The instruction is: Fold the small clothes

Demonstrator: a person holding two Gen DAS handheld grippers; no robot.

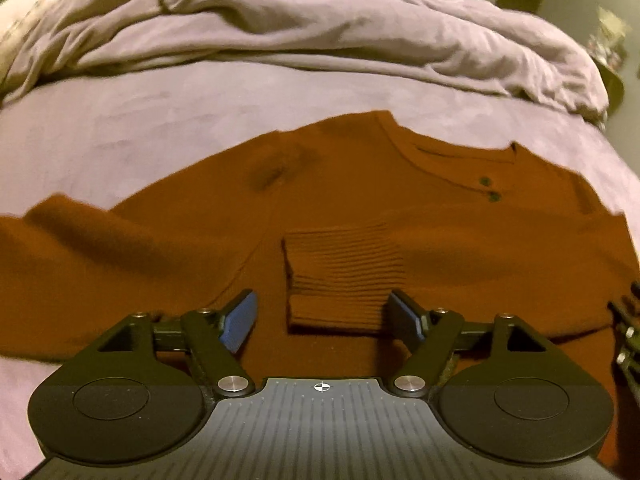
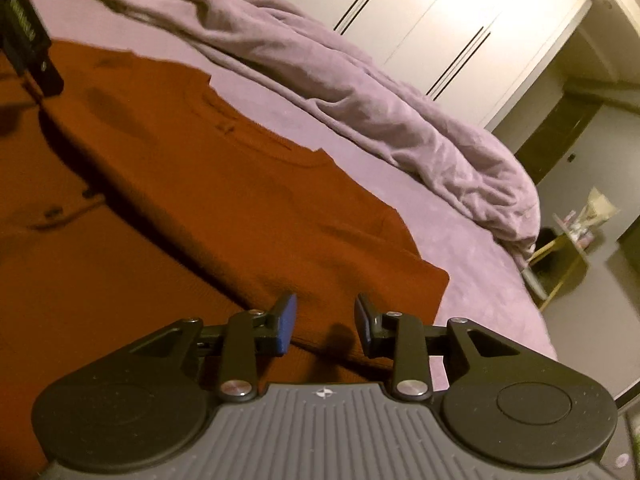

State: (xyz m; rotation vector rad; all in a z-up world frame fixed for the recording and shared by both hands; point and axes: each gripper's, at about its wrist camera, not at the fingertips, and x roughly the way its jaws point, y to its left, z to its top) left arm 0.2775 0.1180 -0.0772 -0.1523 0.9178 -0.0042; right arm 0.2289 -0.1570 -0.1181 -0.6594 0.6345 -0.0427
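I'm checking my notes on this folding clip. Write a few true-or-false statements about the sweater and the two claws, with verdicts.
1. The sweater is rust orange and lies on a lilac bed sheet. True.
2. The left claw is clamped on the ribbed cuff. False: its jaws stand open on either side of the cuff, not pressing it.
3. The sweater has dark buttons below the neckline. True.
4. The right claw holds a sock. False: nothing is between its jaws; it hangs over the sweater's edge.
5. A crumpled duvet lies beyond the sweater. True.

text: none legible | marks: small crosshair symbol on each gripper body only
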